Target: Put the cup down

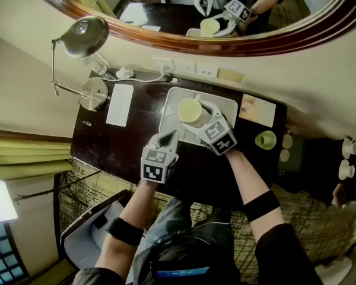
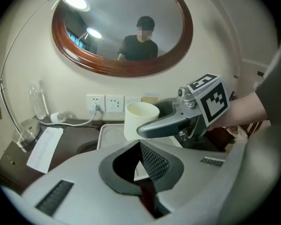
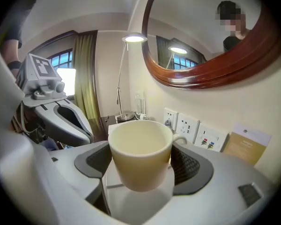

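At the far left of the desk (image 1: 107, 141) stand a lamp (image 1: 83, 34) and a paper (image 1: 120, 104), both well away from the work. The left gripper (image 1: 167, 138) hovers over the dark wood just left of the tray (image 1: 171, 108). Its jaws are pressed together with nothing between them, so it plays no part here. The cup (image 3: 139, 158) is over the tray, upright and empty, with its handle turned toward the wall sockets (image 3: 187, 125). The right gripper (image 1: 199, 119) has its jaws spread wide and clamped on the cup's two sides. From the right gripper view the base looks to hang a little above the white tray, though I cannot be sure it is clear of it. So the carry seems done. What is left is to lower the cup, open the jaws and draw back. A small green cup (image 1: 265, 139) sits apart at the right.
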Available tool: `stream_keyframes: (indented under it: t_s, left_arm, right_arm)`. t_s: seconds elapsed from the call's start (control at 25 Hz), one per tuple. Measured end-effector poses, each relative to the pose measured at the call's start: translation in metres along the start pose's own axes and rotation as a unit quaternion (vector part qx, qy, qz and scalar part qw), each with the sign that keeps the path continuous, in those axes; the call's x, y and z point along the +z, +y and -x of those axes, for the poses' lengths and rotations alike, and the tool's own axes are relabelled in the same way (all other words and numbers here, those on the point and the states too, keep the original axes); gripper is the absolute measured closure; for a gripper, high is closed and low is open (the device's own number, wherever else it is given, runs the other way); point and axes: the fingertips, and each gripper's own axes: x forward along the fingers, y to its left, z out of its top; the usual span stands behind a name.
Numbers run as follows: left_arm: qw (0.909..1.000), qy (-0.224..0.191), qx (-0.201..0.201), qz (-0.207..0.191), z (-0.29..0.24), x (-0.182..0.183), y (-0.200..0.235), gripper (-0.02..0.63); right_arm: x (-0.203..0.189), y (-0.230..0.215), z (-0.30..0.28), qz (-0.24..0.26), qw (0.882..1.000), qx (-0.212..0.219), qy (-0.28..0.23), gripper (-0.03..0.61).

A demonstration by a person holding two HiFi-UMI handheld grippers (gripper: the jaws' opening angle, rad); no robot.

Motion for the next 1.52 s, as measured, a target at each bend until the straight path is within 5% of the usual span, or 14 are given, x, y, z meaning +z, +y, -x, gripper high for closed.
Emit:
stream_keyframes:
  t_s: [0.56,1.52]
  left_arm:
    - [0.9996,0.001,-0.020,0.018,-0.033,0.000,0.046,0.614]
    - [0.9993,0.000,-0.024,0.028,-0.031,-0.010,0.053,0.614]
  right_arm:
    - [-0.002,-0.025,-0.099,-0.003,1.000,-0.007,0.017,0.167]
    - [-0.023,-0.034,-0.115,-0.011,0.999,-0.003,0.030,0.140]
